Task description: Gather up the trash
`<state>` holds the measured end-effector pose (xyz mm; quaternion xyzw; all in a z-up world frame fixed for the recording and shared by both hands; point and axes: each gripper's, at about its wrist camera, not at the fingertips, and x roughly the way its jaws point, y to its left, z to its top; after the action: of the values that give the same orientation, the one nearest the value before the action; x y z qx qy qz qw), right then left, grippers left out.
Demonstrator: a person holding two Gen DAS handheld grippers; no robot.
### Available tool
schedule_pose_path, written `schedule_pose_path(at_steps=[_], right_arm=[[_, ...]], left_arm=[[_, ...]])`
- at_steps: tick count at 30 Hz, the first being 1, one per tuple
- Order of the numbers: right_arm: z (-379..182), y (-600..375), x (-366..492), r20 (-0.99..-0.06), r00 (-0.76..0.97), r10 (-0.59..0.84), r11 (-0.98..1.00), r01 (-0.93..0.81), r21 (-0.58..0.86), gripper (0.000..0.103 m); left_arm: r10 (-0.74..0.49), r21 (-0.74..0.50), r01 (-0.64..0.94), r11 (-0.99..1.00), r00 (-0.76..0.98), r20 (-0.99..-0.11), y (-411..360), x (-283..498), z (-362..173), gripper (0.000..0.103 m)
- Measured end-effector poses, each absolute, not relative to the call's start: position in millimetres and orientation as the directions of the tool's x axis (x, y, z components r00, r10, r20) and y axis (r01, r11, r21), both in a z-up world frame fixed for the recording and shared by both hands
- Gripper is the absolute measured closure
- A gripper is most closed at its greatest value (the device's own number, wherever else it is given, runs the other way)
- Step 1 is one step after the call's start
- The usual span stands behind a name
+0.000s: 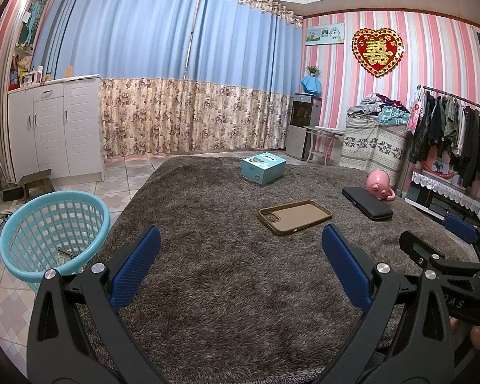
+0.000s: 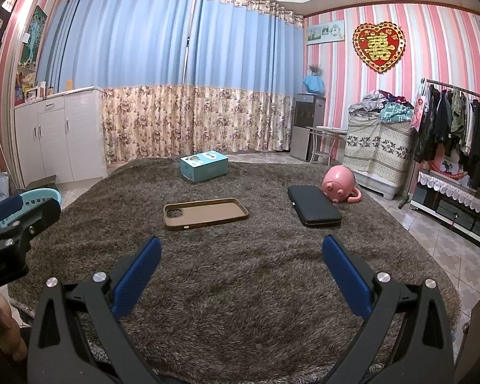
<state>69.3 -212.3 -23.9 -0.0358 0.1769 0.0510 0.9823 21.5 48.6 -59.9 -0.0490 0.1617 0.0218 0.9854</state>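
Note:
A light blue mesh basket [image 1: 52, 233] stands on the tiled floor at the left edge of the shaggy brown rug [image 1: 233, 288], with some paper scraps at its bottom. Its rim also shows in the right wrist view [image 2: 38, 196]. My left gripper [image 1: 240, 249] is open and empty, low over the rug beside the basket. My right gripper [image 2: 241, 256] is open and empty over the rug's near part. On the rug lie a brown phone case [image 1: 294, 216] [image 2: 204, 212], a teal box [image 1: 263, 168] [image 2: 204, 165], a black case [image 1: 367, 203] [image 2: 313, 204] and a pink pig toy [image 1: 379, 185] [image 2: 339, 187].
White cabinet [image 1: 54, 128] stands at the left wall, with a small stool [image 1: 36, 184] in front. A water dispenser [image 1: 304, 124], a covered stack of laundry [image 1: 374, 137] and a clothes rack [image 1: 454, 128] line the right side. Curtains cover the far wall.

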Motion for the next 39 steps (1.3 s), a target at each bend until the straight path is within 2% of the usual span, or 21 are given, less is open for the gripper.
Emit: schedule_pose_path(at_steps=[39], right_arm=[[-24.2,-211.7,69.1,-0.349,0.933,0.09,0.992,-0.115,-0.053,0.005]], left_arm=[[0.028,-0.098,-0.062,0.993,0.947,-0.32,52.1,19.4,-58.8,0.005]])
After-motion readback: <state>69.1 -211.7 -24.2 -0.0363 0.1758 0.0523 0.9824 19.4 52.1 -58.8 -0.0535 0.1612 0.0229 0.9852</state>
